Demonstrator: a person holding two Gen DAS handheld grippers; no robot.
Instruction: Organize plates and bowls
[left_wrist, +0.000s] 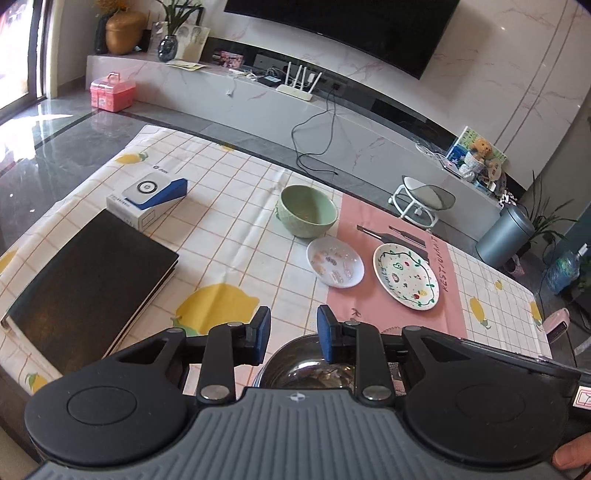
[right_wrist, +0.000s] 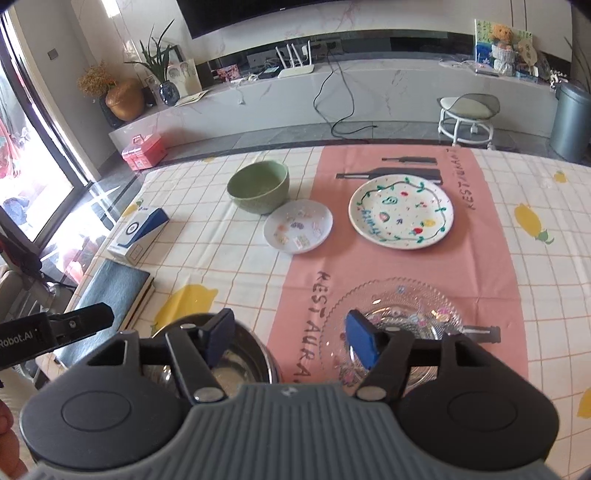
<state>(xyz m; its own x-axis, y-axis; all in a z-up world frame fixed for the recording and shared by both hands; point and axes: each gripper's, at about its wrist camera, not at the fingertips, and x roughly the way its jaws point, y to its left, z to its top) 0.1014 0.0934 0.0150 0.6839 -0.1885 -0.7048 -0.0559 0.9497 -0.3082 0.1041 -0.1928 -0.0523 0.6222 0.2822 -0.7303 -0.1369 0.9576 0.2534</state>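
Note:
A green bowl (left_wrist: 306, 215) (right_wrist: 258, 190) stands on the tablecloth. Beside it lie a small white sticker-pattern plate (left_wrist: 335, 261) (right_wrist: 297, 226) and a larger white painted plate (left_wrist: 405, 276) (right_wrist: 400, 211). A clear glass plate (right_wrist: 402, 314) lies near the front on the pink mat. A steel bowl (left_wrist: 306, 365) (right_wrist: 243, 365) sits near the front edge. My left gripper (left_wrist: 293, 334) is open and empty above the steel bowl's far rim. My right gripper (right_wrist: 290, 339) is open and empty, between the steel bowl and the glass plate.
A black book (left_wrist: 92, 284) (right_wrist: 110, 291) and a white-blue box (left_wrist: 147, 199) (right_wrist: 138, 232) lie at the table's left. The left gripper's body (right_wrist: 55, 328) shows at the left of the right wrist view. Beyond the table are a TV bench, a stool (right_wrist: 467, 114) and a bin (right_wrist: 570, 118).

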